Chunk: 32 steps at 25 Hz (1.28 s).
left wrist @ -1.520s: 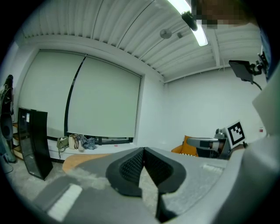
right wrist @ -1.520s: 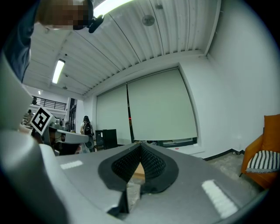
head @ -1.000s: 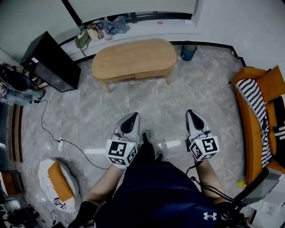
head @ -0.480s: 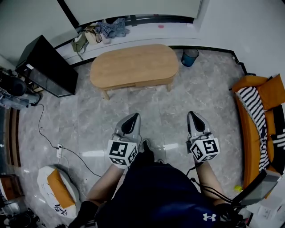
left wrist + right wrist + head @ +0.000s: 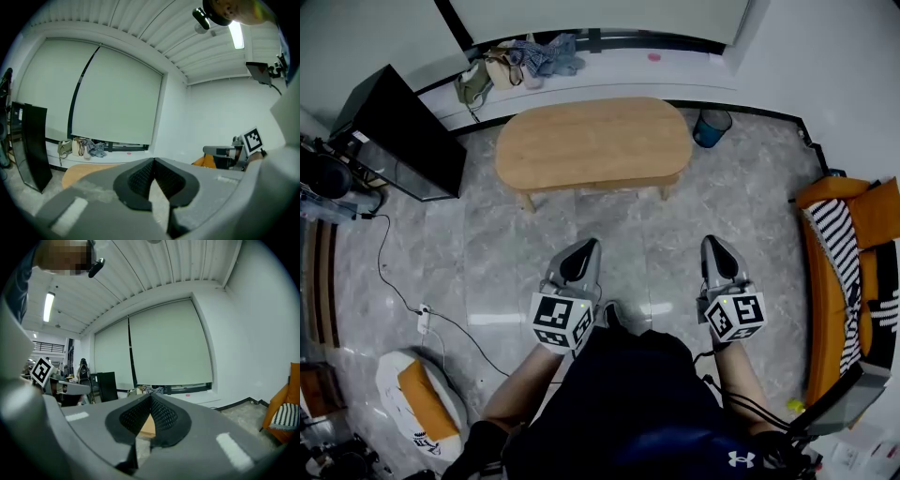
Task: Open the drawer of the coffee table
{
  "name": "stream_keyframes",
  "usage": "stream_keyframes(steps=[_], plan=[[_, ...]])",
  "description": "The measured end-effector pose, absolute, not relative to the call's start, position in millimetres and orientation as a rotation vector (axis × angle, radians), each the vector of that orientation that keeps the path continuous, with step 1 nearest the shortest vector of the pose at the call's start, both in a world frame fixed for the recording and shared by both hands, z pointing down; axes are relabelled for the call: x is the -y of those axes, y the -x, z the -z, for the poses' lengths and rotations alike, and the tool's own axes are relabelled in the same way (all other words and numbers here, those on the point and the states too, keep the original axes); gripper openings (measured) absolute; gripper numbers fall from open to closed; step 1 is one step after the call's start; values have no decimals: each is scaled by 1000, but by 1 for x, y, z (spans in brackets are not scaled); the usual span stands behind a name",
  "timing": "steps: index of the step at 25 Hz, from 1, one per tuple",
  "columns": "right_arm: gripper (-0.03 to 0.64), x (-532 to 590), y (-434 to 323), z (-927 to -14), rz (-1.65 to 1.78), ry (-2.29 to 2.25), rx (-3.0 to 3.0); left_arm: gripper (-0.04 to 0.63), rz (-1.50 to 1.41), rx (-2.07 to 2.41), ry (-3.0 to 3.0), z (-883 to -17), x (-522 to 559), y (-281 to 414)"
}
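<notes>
An oval wooden coffee table (image 5: 592, 142) stands ahead of me on the grey marble floor, its near side face (image 5: 623, 179) showing under the top. My left gripper (image 5: 587, 247) and right gripper (image 5: 712, 244) hang side by side well short of the table, both shut and holding nothing. Part of the wooden top (image 5: 82, 170) appears left of the shut left gripper (image 5: 153, 161) in the left gripper view. In the right gripper view a wedge of the table (image 5: 148, 425) shows between the pads of the shut right gripper (image 5: 150, 397).
A black cabinet (image 5: 398, 131) stands at the left, an orange sofa with a striped cushion (image 5: 844, 253) at the right. A blue bin (image 5: 711, 127) sits right of the table. Bags and clothes (image 5: 517, 60) lie on the window ledge. A cable and power strip (image 5: 423, 317) cross the left floor.
Both grippers have moved forward toward the coffee table together with the person; the table sits a little lower and nearer in the head view. The jaws stayed shut.
</notes>
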State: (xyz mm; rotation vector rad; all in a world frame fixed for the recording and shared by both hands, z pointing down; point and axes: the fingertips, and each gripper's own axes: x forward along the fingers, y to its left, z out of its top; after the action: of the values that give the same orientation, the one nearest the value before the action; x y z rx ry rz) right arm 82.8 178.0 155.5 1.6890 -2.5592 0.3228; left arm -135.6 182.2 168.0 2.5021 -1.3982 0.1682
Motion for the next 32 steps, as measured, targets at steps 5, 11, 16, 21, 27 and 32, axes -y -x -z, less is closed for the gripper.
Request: stream_keyframes(steps=[5, 11, 16, 21, 27, 32], plan=[[2, -163, -69, -162, -346, -1683, 2548, 2, -176, 1375, -2490, -177, -167, 143], [3, -138, -72, -173, -368, -1677, 2524, 2, -192, 1366, -2476, -186, -142, 142], [2, -105, -77, -182, -387, -1658, 2532, 2, -221, 1396, -2466, -195, -112, 141], [2, -55, -94, -189, -396, -1636, 2551, 2, -269, 1458, -2431, -208, -73, 139], [2, 10, -125, -211, -433, -1583, 2552, 2, -358, 1498, -2339, -240, -23, 132], [3, 59, -160, -239, -480, -1571, 2512, 2, -412, 1531, -2305, -263, 18, 123]])
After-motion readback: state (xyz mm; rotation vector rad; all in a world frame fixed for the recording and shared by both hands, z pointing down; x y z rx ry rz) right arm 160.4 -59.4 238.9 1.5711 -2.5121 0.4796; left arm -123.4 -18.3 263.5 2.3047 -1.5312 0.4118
